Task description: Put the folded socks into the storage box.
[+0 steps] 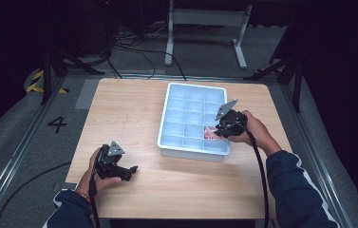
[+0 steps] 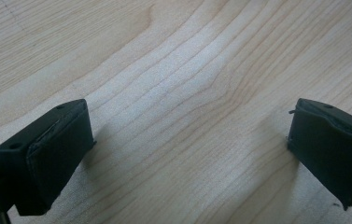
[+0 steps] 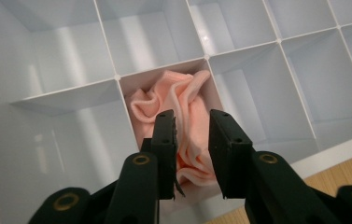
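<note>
The right tool [image 3: 191, 140] dips into a compartment on the near right side of the white divided tray [image 1: 167, 124], its jaws close together around a fold of the crumpled pink cloth [image 3: 183, 100] there. The left tool [image 1: 119, 168] rests on the wooden desk [image 1: 134, 107], jaws wide apart

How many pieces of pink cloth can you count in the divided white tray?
1: the pink cloth is bunched in one compartment near the tray's right edge, between the right gripper's jaws.
</note>
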`<state>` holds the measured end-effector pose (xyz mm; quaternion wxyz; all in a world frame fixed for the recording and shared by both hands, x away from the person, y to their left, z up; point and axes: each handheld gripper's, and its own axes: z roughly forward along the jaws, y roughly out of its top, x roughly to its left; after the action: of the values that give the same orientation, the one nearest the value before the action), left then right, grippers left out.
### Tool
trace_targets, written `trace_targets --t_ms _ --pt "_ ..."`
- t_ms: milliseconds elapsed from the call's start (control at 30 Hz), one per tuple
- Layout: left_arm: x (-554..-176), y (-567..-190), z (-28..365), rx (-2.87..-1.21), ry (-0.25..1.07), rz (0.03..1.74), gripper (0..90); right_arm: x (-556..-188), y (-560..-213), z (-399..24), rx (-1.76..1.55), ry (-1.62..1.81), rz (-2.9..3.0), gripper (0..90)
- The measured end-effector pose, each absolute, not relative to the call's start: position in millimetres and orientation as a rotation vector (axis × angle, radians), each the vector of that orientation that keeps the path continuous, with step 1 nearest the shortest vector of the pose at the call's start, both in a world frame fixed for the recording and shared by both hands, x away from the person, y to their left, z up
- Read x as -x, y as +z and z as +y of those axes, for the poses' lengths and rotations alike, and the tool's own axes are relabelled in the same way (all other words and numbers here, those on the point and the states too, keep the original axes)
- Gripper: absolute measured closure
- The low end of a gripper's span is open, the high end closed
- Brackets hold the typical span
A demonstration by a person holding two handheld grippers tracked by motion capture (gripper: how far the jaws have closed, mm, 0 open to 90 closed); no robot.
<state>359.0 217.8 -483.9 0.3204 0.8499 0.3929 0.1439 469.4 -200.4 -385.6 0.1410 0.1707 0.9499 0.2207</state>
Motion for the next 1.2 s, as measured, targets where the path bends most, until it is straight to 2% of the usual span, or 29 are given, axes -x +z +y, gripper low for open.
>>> trace_targets --t_ms 633,1200 --pt "-359 -484 218 -2.235 0.379 1.036 0.4 -444 -362 -225 -0.548 0.76 2.628 59.5" --pt "-359 -484 218 -2.239 0.383 1.031 0.4 -428 -366 -248 -0.616 0.778 2.575 49.1"
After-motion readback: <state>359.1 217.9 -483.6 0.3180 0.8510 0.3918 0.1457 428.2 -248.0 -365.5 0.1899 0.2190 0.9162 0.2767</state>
